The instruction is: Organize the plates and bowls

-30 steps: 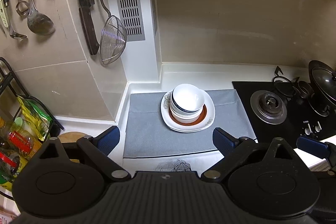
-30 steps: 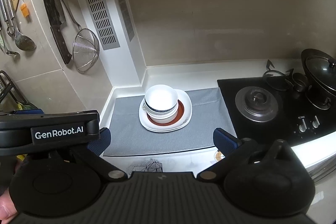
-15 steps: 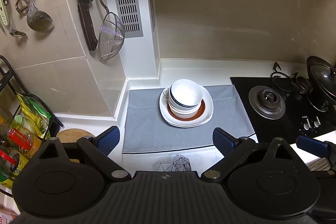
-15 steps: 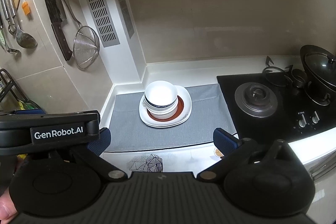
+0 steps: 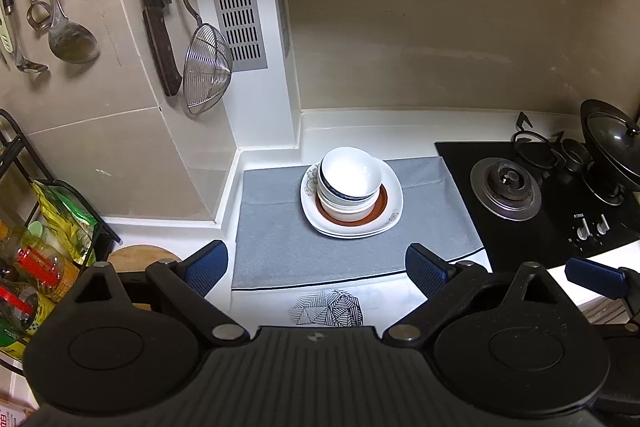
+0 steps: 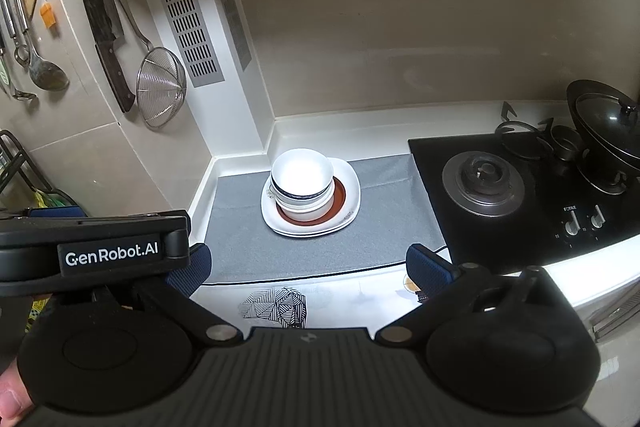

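Note:
A stack of white bowls [image 5: 349, 183] [image 6: 302, 185], the top one with a dark blue band, sits on a brown-rimmed plate [image 5: 382, 203] [image 6: 340, 197], which lies on white squarish plates [image 5: 394, 203] [image 6: 352, 205]. The whole pile rests on a grey mat [image 5: 276, 247] [image 6: 244, 239] in the counter corner. My left gripper [image 5: 316, 267] is open, well short of the pile, with nothing between its blue pads. My right gripper [image 6: 308, 265] is open too, equally far back and holding nothing. The left gripper's body [image 6: 92, 247] shows at the left of the right wrist view.
A black gas hob [image 5: 532, 195] [image 6: 520, 195] with a lidded wok [image 5: 612, 143] [image 6: 608, 123] lies right of the mat. A cleaver, strainer [image 5: 206, 67] [image 6: 160, 93] and ladles hang on the left wall. A wire rack with packets [image 5: 44, 235] stands far left. A round wooden board [image 5: 136, 257] lies near it.
Both grippers have drawn back and risen a little, so the pile of dishes looks smaller and farther away. Nothing was taken hold of or let go.

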### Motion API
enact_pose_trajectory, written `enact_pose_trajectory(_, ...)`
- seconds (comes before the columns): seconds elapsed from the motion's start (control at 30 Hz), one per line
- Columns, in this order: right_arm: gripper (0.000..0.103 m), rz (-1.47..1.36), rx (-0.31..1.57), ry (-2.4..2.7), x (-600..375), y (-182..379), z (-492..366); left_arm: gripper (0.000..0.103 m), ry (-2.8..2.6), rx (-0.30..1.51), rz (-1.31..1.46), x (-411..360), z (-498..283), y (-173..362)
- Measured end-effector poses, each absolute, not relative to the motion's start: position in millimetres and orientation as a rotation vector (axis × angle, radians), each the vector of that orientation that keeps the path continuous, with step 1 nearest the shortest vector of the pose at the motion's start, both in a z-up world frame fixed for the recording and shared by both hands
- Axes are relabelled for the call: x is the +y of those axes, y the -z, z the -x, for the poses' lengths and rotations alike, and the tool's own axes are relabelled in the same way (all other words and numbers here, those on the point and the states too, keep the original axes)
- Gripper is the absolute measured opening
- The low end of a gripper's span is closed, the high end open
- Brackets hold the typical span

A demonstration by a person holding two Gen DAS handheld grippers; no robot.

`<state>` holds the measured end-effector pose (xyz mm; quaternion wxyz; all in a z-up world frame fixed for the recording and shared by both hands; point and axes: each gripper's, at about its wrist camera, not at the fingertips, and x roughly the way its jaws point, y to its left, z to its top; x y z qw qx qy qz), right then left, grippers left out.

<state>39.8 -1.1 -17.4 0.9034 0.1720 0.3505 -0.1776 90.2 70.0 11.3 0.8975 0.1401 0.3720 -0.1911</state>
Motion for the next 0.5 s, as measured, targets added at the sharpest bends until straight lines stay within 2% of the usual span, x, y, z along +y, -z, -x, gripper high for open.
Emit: enact_pose_trajectory(0.5, 0.103, -0.367, 0.724, 0.374, 0.9, 18.5, -35.9, 0.096, 0.411, 0.761, -0.306, 71.7, -87.3, -10.9)
